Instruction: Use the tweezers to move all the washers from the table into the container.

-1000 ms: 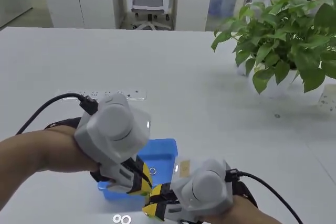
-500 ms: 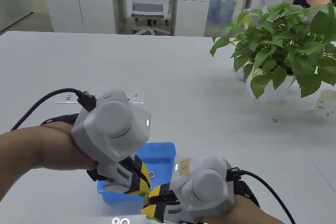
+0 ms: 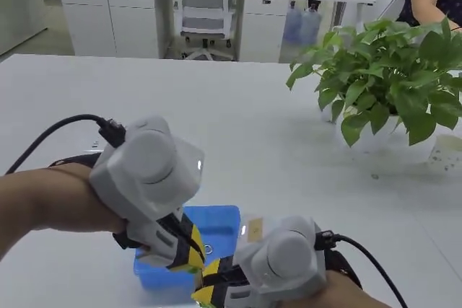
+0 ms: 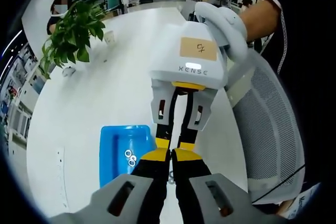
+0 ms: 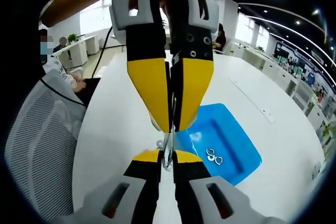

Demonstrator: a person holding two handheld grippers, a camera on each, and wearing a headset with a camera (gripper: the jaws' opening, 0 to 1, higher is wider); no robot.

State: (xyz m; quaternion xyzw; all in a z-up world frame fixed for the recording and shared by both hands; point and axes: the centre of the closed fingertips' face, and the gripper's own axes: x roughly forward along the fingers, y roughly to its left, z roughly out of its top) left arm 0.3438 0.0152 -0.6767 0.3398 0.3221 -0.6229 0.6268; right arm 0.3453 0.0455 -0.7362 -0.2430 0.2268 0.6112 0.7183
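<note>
Tweezers (image 5: 168, 142) show as a thin metal sliver pinched between both grippers' nearly closed yellow jaws; whether their tips hold a washer cannot be told. Left gripper (image 4: 169, 153) hangs over the blue container (image 3: 220, 220), where two washers (image 5: 213, 155) lie. Right gripper (image 5: 168, 157) meets it tip to tip. A potted plant (image 3: 390, 77) stands far right.

Bright even office light, soft shadows, sharp head view, strong fisheye edge distortion

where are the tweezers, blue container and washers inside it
tweezers (image 5: 167, 153), right gripper view, metal strip between jaws
blue container (image 5: 233, 140), right gripper view, bare floor
washers (image 5: 214, 156), right gripper view, middle of the pair
</note>
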